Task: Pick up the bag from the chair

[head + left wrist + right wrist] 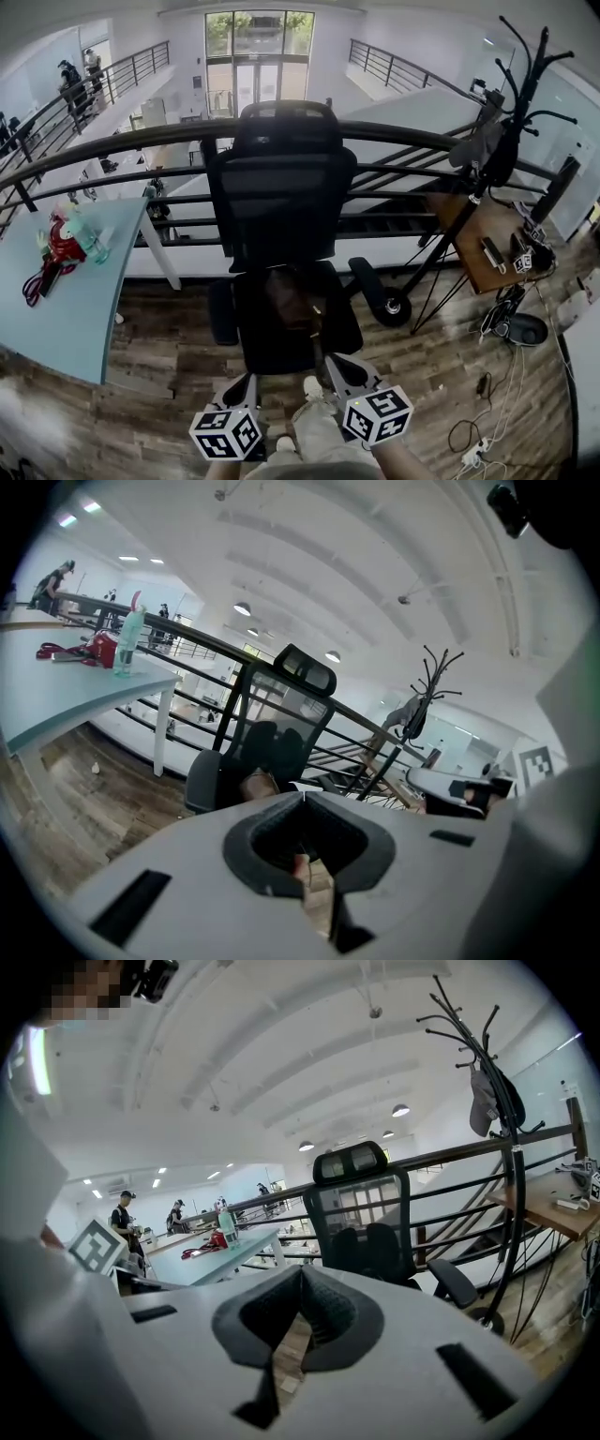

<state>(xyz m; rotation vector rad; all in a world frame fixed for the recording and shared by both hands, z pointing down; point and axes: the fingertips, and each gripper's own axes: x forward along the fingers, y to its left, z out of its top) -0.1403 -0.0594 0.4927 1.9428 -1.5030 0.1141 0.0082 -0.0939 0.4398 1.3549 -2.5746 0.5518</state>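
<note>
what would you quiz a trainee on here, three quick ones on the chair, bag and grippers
1. True or false: the bag lies on the seat of the chair.
2. The left gripper and right gripper are: A) both shut with nothing between the jaws, B) both open, C) one shut on the bag.
3. Fill in: in the head view, the table stands to the ___ of the chair.

Key: 1 true; 2 A; 3 left.
</note>
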